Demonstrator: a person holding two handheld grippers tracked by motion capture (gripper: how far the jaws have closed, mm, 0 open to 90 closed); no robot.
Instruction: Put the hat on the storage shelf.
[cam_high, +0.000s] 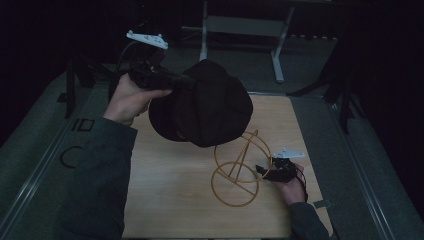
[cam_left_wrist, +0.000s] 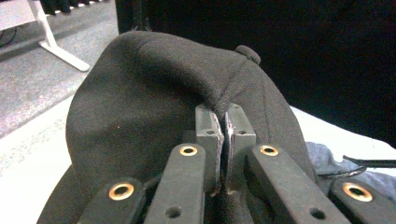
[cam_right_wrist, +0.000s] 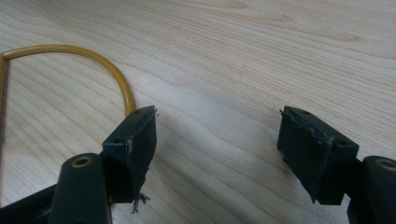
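Black felt-like cloth made up the principal item, a dark cap (cam_high: 202, 105), which we recorded held aloft above the far-left part of the pale wooden table (cam_high: 170, 200), at about eleven o'clock from the table's middle. We noted the left gripper (cam_high: 176, 81) entering from nine o'clock of the cap, its jaws pressed almost together on a pinched fold of the crown; in the left gripper view the left gripper (cam_left_wrist: 225, 135) showed its two grey pads nearly meeting with the cloth of the cap (cam_left_wrist: 140, 102) caught between them, a small button at the crown's top lying toward one o'clock. The left hand (cam_high: 127, 100) gripped the tool's body, a dark sleeve trailing toward six o'clock. Second item: a yellow wire stand (cam_high: 240, 170), made of a flat ring on the tabletop, an upright hoop and straight struts, standing at five o'clock of the cap; its top sat just under the cap's lower edge, and we could not tell whether the two touched. Third item: the right gripper (cam_high: 263, 170), low at three o'clock of the stand's base, held by the right hand (cam_high: 290, 185). In the right gripper view we saw the right gripper (cam_right_wrist: 217, 149) with its jaws spread wide, nothing between them but bare wood, and a curve of the stand (cam_right_wrist: 116, 77) just beyond the jaw at nine o'clock.
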